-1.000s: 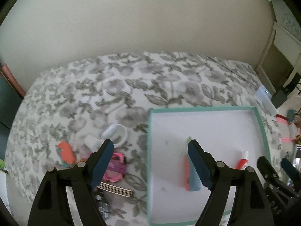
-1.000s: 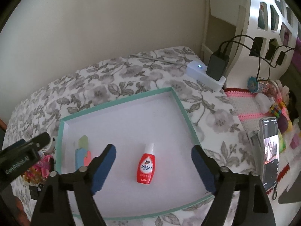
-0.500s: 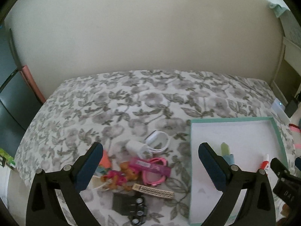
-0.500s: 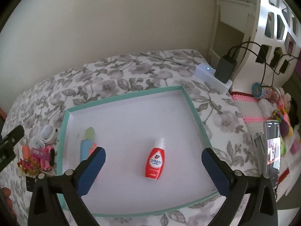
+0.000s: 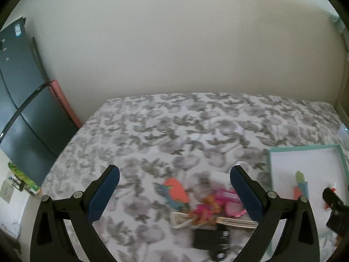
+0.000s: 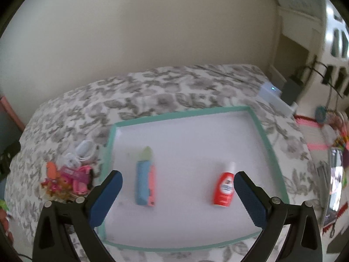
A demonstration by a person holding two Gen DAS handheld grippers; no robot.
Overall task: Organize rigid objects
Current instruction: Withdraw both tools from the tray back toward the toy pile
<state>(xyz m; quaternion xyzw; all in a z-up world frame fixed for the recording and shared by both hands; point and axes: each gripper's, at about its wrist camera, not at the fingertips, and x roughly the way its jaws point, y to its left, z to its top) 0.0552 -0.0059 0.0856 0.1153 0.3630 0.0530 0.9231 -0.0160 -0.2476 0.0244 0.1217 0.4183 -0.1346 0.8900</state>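
While both tools hang over the floral bed (image 5: 196,126), the left tool (image 5: 174,187) has swung away from the tray (image 6: 265,131) within the last second and now frames the loose pile instead, fingers wide, nothing held. Left to right in that pile: orange bird-shaped piece (image 5: 174,191), pink toy cluster (image 5: 220,203), pale flat strip (image 5: 231,222), black blurred object (image 5: 209,239). Further right, inside the tray, lie the blue-and-coral case (image 6: 145,183) and the red bottle (image 6: 224,187). The right tool (image 6: 177,196) has drawn back slightly, fingers wide, empty. Judgement: two items are placed; the left side is lining up the next pick from the pile.
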